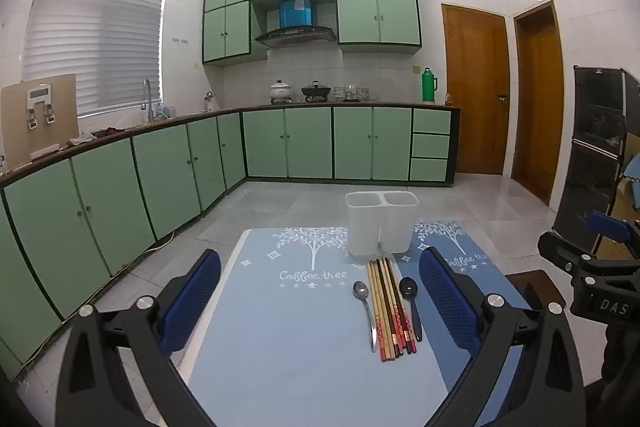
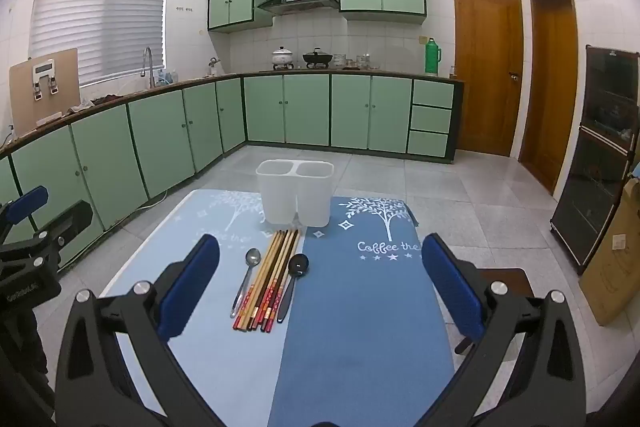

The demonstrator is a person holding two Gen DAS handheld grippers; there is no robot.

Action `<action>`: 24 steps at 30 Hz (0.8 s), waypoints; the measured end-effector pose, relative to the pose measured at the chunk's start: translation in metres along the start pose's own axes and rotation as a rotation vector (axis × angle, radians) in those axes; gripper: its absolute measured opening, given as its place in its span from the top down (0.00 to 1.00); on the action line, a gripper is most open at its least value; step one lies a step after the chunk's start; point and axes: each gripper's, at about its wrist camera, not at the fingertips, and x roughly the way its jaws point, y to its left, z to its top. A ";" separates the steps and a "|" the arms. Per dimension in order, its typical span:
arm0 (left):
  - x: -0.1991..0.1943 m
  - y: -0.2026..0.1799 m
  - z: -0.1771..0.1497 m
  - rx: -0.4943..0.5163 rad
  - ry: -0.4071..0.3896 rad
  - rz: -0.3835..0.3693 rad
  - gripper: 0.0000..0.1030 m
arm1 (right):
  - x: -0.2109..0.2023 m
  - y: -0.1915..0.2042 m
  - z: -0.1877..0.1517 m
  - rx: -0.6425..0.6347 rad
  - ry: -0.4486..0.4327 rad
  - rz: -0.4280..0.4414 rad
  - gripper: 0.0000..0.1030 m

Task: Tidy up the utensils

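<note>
White translucent plastic formed the twin-compartment holder (image 2: 295, 191), which stood at the far edge of the table (image 1: 248, 327) with both cups unfilled, while slim wooden chopsticks (image 2: 268, 285) lay bundled just before it between a shiny steel spoon (image 2: 246, 277) and a matte black spoon (image 2: 293, 281). Both the left gripper (image 1: 320, 303) and right gripper (image 2: 320, 291) hung wide apart, holding nothing. Pinching the thin sticks near mid-length would probably lift them most securely.

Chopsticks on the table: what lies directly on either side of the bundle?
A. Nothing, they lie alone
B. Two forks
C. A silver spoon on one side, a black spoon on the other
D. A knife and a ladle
C. The chopsticks lie in a bundle in front of the white holder, with a silver spoon along their left and a black spoon along their right.
</note>
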 end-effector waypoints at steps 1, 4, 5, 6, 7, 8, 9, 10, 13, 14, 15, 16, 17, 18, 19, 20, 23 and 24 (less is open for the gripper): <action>0.000 0.000 0.000 0.001 0.000 0.002 0.06 | 0.000 0.000 0.000 0.000 -0.001 0.000 0.05; 0.000 0.000 0.001 0.002 -0.001 0.007 0.06 | 0.001 -0.003 0.002 0.004 -0.007 -0.002 0.05; 0.000 0.000 0.001 0.003 -0.002 0.008 0.06 | 0.001 -0.004 0.002 0.005 -0.009 -0.002 0.05; 0.000 0.000 0.001 0.003 -0.004 0.011 0.06 | 0.002 -0.005 0.002 0.004 -0.010 -0.002 0.05; -0.001 0.001 0.002 0.004 -0.005 0.012 0.06 | 0.005 -0.005 0.000 0.005 -0.007 -0.003 0.05; -0.001 0.001 0.002 0.004 -0.005 0.013 0.06 | 0.006 -0.006 0.000 0.005 -0.008 -0.003 0.05; -0.001 0.001 0.002 0.003 -0.005 0.014 0.06 | 0.007 -0.006 0.000 0.005 -0.008 -0.003 0.05; -0.001 0.001 0.002 0.003 -0.005 0.014 0.06 | 0.006 -0.005 0.000 0.006 -0.005 -0.003 0.05; -0.003 0.000 -0.005 0.001 -0.006 0.010 0.06 | 0.005 -0.005 0.000 0.006 -0.008 -0.004 0.05; -0.003 0.000 -0.006 0.001 -0.006 0.010 0.06 | 0.006 -0.006 0.000 0.006 -0.008 -0.004 0.05; -0.003 0.000 -0.006 0.001 -0.006 0.010 0.06 | 0.005 -0.006 0.000 0.006 -0.008 -0.002 0.05; -0.004 0.001 -0.007 0.000 -0.007 0.010 0.06 | 0.004 -0.005 -0.001 0.005 -0.009 -0.003 0.05; -0.004 0.002 -0.007 0.000 -0.006 0.011 0.06 | 0.005 -0.005 -0.001 0.004 -0.010 -0.003 0.05; -0.005 0.002 -0.008 0.001 -0.006 0.011 0.06 | 0.005 -0.005 -0.001 0.006 -0.009 -0.003 0.05; -0.005 0.003 -0.008 0.002 -0.006 0.012 0.06 | 0.005 -0.004 -0.001 0.007 -0.009 -0.003 0.05; -0.002 -0.002 -0.003 0.004 -0.005 0.014 0.06 | 0.005 -0.005 -0.001 0.006 -0.009 -0.002 0.05; -0.001 0.003 -0.004 0.002 -0.005 0.014 0.06 | 0.001 -0.004 -0.006 0.004 -0.011 -0.004 0.05; -0.001 0.003 -0.005 0.003 -0.006 0.015 0.06 | 0.003 -0.003 -0.005 0.005 -0.010 -0.006 0.05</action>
